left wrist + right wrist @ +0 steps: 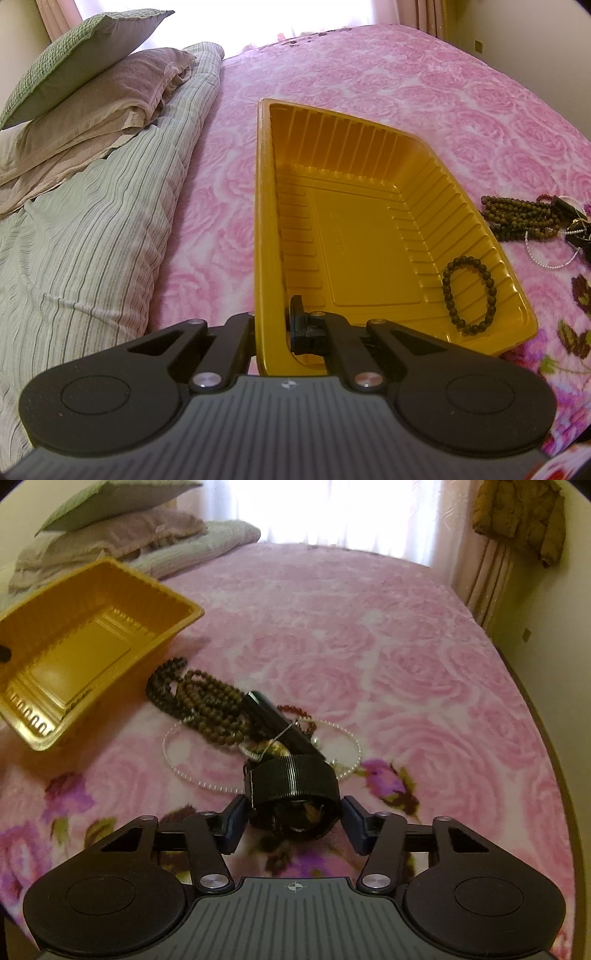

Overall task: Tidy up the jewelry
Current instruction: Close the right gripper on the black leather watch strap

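A gold plastic tray point(369, 206) lies tilted on the pink bed. My left gripper point(271, 328) is shut on the tray's near left wall. A dark bead bracelet point(469, 293) lies inside the tray. The tray also shows in the right wrist view point(162, 602). A pile of jewelry lies right of the tray: brown bead strands point(210, 705), a clear bead necklace point(184, 768) and a black watch point(291, 775). My right gripper point(293, 819) is open, with its jaws on either side of the watch's looped black band.
The pink rose-patterned blanket point(369, 646) covers the bed. A folded striped quilt point(92, 240) and stacked pillows point(92, 85) lie left of the tray. The jewelry pile also shows at the right edge of the left wrist view point(524, 218). A wall and curtain stand at right.
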Tool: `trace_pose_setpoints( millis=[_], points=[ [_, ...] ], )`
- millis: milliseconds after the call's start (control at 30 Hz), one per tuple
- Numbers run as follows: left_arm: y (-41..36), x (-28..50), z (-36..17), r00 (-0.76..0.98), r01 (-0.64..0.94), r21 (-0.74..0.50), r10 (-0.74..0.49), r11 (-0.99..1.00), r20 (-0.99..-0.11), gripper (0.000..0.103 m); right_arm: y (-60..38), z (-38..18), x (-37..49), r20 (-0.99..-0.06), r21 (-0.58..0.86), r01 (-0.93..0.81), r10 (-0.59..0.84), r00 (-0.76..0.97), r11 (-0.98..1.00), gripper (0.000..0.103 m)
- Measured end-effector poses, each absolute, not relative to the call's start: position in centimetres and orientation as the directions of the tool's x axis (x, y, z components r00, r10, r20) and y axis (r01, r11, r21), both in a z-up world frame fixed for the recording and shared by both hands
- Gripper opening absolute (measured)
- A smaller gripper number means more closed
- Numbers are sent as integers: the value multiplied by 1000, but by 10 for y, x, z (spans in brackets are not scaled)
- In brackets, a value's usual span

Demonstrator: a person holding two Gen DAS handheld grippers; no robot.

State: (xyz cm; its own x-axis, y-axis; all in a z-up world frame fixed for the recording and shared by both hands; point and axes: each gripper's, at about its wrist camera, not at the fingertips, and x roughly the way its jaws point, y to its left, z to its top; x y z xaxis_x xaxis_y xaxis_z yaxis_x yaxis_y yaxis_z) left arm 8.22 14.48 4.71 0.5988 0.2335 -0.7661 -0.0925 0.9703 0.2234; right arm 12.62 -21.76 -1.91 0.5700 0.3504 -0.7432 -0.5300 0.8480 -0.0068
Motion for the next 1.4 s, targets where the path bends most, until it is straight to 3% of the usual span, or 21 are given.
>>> trace_pose_setpoints(
  millis=[500,533,567,633,833,933,1000,1100,1400],
  points=[
    [144,81,47,601,-92,223,233,970,-764,2,-251,-23,101,-744,8,-450,306,594,893,55],
    [144,81,47,601,-91,224,233,970,-765,2,-251,-23,100,-739,7,-450,308,599,893,58],
    [144,81,47,600,-92,224,233,970,-765,2,-249,-23,98,-730,5,-456,315,606,890,67],
    [144,81,47,601,-92,223,233,970,-765,2,-242,-21,95,-713,-3,-485,338,614,874,72],
    [144,81,47,600,-91,224,233,970,-765,2,-229,-9,98,-667,95,-493,423,614,865,72],
    [144,80,47,601,-92,223,233,970,-765,3,-216,-5,94,-666,69,-497,411,623,865,72],
    [144,80,48,600,-90,224,232,970,-765,3,-221,-2,98,-668,188,-450,450,594,873,69],
    [144,81,48,601,-91,223,232,971,-765,2,-228,-8,106,-674,359,-375,516,529,855,54],
    [144,81,48,601,-90,224,232,970,-765,3,-232,-22,119,-642,482,-265,543,542,835,27]
  ],
)
